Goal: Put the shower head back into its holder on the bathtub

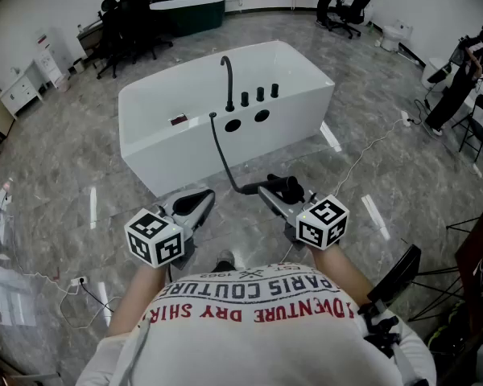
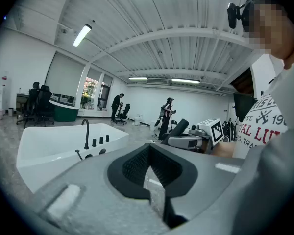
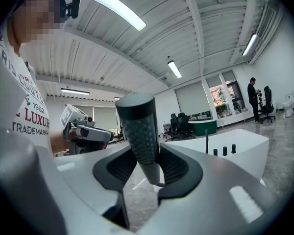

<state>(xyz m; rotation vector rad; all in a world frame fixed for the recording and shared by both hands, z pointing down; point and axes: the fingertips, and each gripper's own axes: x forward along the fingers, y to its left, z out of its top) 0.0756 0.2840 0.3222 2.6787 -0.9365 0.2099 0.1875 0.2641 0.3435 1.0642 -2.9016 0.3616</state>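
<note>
- Sitting clamped between the pads of the right gripper (image 3: 148, 169) — the shower head (image 3: 138, 133), black and dimpled, gripped low on its body, thick end sticking up past the jaws.
- Held in the air in front of the bathtub (image 1: 185, 135), well apart from its rim, above the grey veined floor (image 1: 88, 175).
- Trailing from the shower head, a black hose (image 1: 222, 155) — curving back up to the tub's deck beside two dark round holes (image 1: 233, 125).
- Standing on that same deck, a curved black faucet (image 1: 227, 79) and three black knobs (image 1: 260, 94).
- Alongside, near the right one, the left gripper (image 2: 152, 173): jaws pressed together, nothing between them.
</note>
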